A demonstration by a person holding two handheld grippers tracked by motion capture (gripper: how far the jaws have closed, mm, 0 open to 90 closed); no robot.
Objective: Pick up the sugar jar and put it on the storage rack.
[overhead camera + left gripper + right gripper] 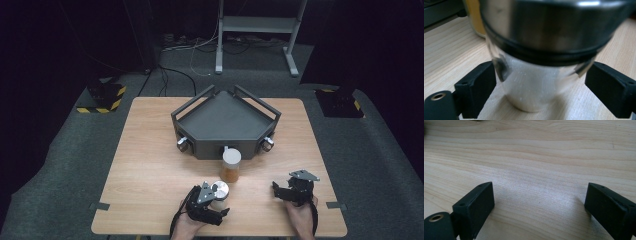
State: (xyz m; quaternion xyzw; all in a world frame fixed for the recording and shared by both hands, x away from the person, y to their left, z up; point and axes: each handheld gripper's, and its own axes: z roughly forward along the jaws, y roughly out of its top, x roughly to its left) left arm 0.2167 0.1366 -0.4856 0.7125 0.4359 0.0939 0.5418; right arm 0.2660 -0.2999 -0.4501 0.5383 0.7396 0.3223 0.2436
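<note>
Two jars, two handheld grippers, one table

Left gripper [220, 200]: near front edge, jaws apart around silver-lidded jar [218, 192], pads not visibly pressing. Amber jar [231, 165]: mid-table [150, 150], just before grey tray [225, 122]. Right gripper [285, 192]: front right, jaws wide over bare wood

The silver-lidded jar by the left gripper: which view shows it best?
The left gripper view: the silver-lidded jar stands close up between the left gripper's jaws, its clear body and metal lid plain, with gaps at both pads. The high view shows it small, partly behind that gripper. The right gripper view looks at bare table.
</note>
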